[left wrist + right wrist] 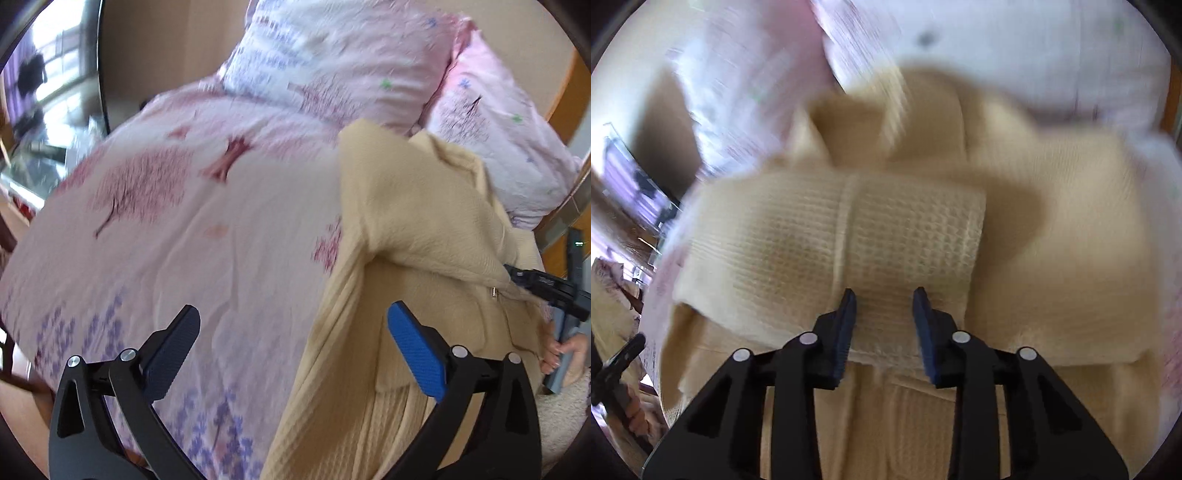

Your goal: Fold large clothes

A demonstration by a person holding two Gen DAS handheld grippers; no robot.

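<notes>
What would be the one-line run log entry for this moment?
left gripper: open, empty | right gripper: holding cream garment fold | garment on bed cover | fold in progress

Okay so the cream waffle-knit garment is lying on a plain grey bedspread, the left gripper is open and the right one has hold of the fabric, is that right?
Not quite: the bedspread is pink with a tree and flower print, not plain grey, as the left wrist view shows. The rest stands: the cream waffle-knit garment lies on it, the left gripper is open, and the right gripper has hold of the fabric.
</notes>
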